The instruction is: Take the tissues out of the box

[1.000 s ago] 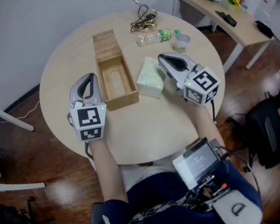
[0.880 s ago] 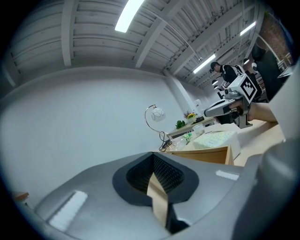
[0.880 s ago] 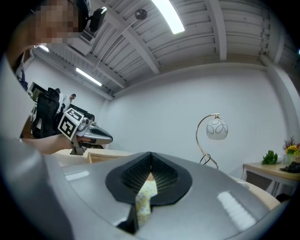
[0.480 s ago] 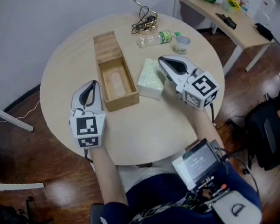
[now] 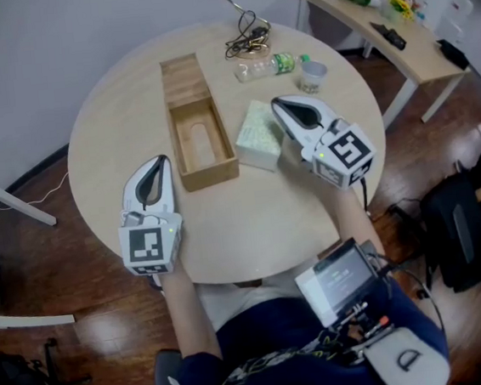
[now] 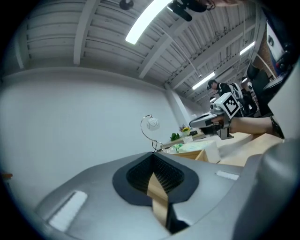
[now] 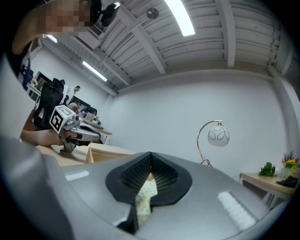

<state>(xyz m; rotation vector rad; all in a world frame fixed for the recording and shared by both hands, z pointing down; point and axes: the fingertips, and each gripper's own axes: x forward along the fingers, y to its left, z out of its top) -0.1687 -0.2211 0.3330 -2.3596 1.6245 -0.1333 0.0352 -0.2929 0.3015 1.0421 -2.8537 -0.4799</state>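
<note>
A: So, how do the two grippers stand?
B: Lower left of frame, the left gripper (image 5: 164, 161) has its jaws pressed together on nothing, just left of the wooden box (image 5: 204, 148). Right of centre, the right gripper (image 5: 276, 103) is likewise closed and empty.
A: And the tissues?
B: Outside the box, the tissue pack (image 5: 257, 134) lies on the table (image 5: 252, 220) between wooden box and right gripper, just beside its jaws

Office, round table (image 5: 115, 132), side desk (image 5: 418, 53), ceiling strip lights (image 7: 180, 16)
</note>
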